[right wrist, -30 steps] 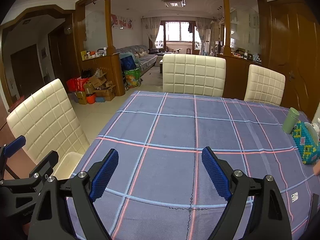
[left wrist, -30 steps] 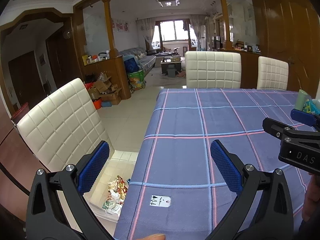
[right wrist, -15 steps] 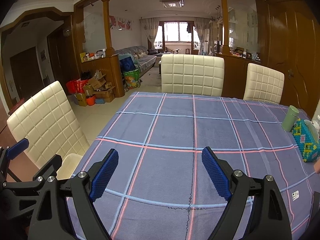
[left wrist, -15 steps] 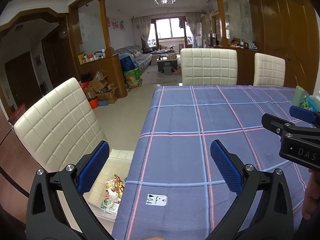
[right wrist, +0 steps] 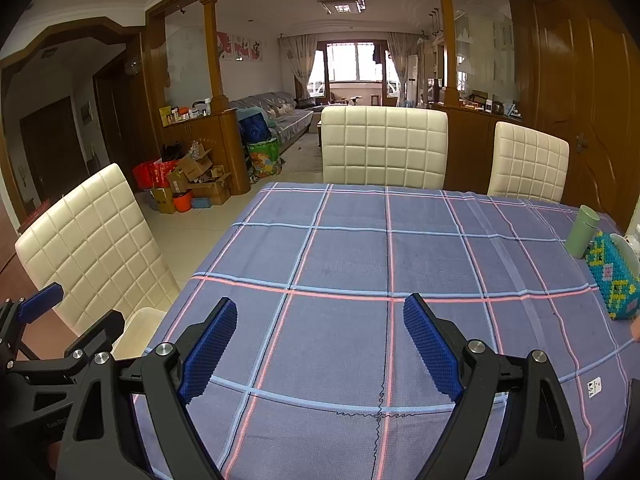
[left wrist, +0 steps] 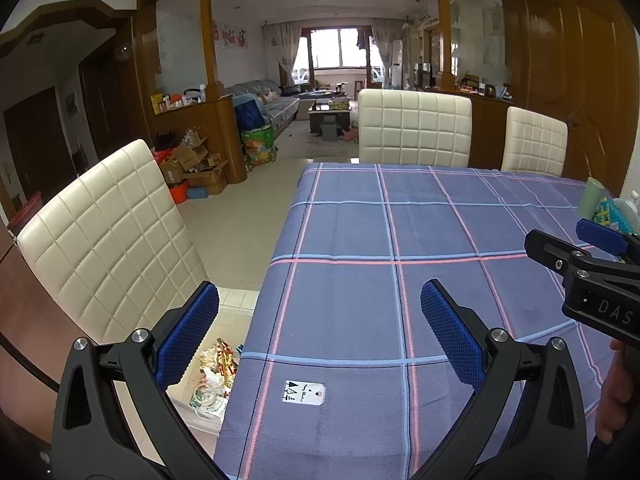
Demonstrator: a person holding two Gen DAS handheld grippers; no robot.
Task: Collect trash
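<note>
The table, under a blue plaid cloth with pink and pale-blue lines, fills the middle of both wrist views and carries no loose rubbish that can be seen. Cream quilted chairs stand round it: one at nine o'clock, one at twelve, another at one o'clock.

In the left wrist view, at seven o'clock, a pale bin sits on the floor close beside the table's edge, and the trash, crumpled wrappers and something clear, lies inside it. So the collecting looks largely done, perhaps finished; whether scraps remain elsewhere cannot be told from here.

At the table's three o'clock edge stand a beaded turquoise box and, just beside it, a green cup, which look like household things and not rubbish. A small white tag lies flat on the cloth at six o'clock in the left view; it may be a marker.

The left claw hangs above the near table edge, its blue pads apart and empty. The right claw hangs over the cloth, likewise apart and holding nothing.
</note>
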